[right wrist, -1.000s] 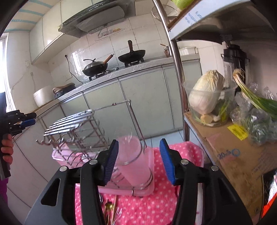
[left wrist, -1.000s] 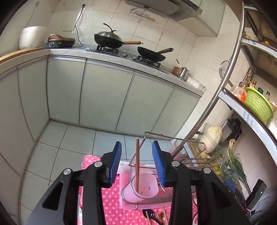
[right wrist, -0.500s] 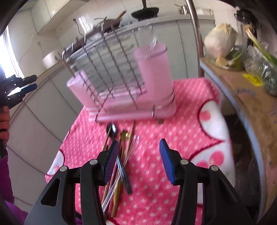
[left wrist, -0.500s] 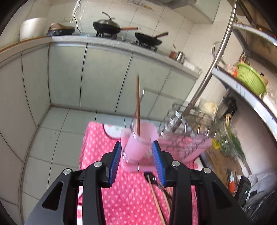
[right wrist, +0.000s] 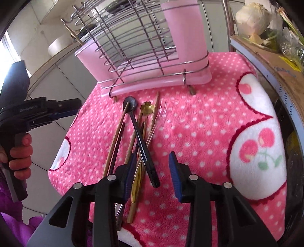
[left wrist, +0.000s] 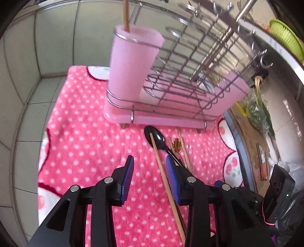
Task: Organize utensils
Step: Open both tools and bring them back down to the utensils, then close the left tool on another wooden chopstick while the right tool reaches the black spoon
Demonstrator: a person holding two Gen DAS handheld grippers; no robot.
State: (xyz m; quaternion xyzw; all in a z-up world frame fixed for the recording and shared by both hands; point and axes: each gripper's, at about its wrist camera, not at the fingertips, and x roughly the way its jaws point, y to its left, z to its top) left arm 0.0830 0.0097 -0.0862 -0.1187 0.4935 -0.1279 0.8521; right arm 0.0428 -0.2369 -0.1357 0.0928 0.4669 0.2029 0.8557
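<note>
A wire rack on a pink tray holds a pink cup with one wooden chopstick standing in it. In front of it, on the pink dotted cloth, lie a black spoon, a gold flower-ended spoon and several wooden chopsticks. My left gripper is open and empty, low over the cloth just left of a chopstick. My right gripper is open and empty above the handle end of the black spoon. The left gripper also shows in the right wrist view.
A metal shelf unit stands to the right with a cabbage, green onions and a green basket. Grey kitchen cabinets and tiled floor lie beyond the cloth's far and left edges.
Both grippers have dropped from high above the rack and tilted down toward the utensils on the cloth. The chopstick stays in the pink cup. Both stay open.
</note>
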